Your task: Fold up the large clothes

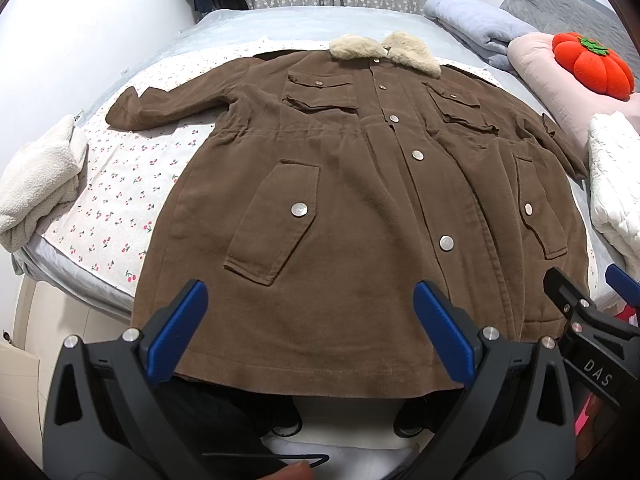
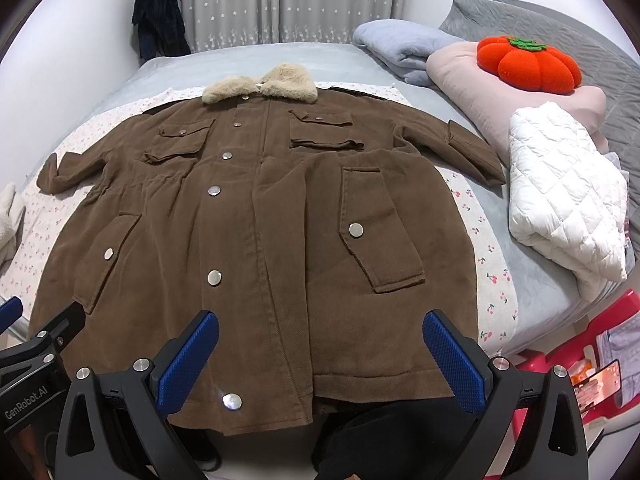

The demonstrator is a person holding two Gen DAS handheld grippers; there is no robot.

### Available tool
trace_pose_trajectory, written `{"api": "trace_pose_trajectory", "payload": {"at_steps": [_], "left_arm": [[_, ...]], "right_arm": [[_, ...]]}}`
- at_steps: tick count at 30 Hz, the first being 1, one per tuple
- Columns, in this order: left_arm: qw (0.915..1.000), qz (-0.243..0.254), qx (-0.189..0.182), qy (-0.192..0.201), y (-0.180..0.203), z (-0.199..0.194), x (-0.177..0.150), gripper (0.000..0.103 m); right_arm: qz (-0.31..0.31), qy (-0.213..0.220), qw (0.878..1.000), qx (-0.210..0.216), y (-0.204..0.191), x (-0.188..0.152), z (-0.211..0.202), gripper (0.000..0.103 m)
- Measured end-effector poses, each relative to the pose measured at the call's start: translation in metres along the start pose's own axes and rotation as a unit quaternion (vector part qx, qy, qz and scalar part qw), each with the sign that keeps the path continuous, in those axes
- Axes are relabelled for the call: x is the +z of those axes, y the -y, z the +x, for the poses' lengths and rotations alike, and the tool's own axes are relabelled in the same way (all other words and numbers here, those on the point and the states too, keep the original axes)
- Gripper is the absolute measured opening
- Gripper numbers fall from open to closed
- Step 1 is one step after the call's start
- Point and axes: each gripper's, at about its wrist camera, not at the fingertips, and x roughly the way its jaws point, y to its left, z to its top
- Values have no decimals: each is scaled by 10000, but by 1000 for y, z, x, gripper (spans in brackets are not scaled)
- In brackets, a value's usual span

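Note:
A large brown coat [image 1: 352,200] with a beige fur collar [image 1: 384,53] lies flat, front up and buttoned, on the bed, sleeves spread to both sides. It also fills the right wrist view [image 2: 256,232]. My left gripper [image 1: 310,312] is open and empty, hovering over the coat's hem near its left half. My right gripper [image 2: 320,344] is open and empty over the hem's right half. The right gripper's fingers [image 1: 568,296] show at the right edge of the left wrist view; the left gripper's fingers [image 2: 60,328] show at the left edge of the right wrist view.
The coat lies on a cherry-print sheet [image 1: 120,184] on a grey bed. A cream fleece bundle [image 1: 40,184] sits at the left edge. A white quilted bundle [image 2: 568,196], pink pillow [image 2: 472,80], orange pumpkin cushion [image 2: 528,64] and blue blanket [image 2: 400,44] lie right. A red stool [image 2: 600,344] stands beside the bed.

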Motion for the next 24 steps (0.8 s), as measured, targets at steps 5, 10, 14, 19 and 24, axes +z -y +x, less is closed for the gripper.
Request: {"api": "trace_pose_trajectory", "payload": {"at_steps": [5,10,14,19,24], "left_arm": [[10000,11,20,-37,1,2,3,102],[10000,3,27,-84,2,6,6,102],[10000,-30,51,-77,3,10,10,102],[10000,-8,29,72,6,18,22,102],[9997,85,-192,-86,4,38,47,102]], "right_arm": [[-11,-26,10000,-2,0,1,3,103],[-20,-69,10000,-33,1,4,7,103],[-46,-99,9999,-58,0,7,12,103],[-98,-117,9999,-57,2,14,19,103],[-222,58,9997,75,7,35,27,103]]}}
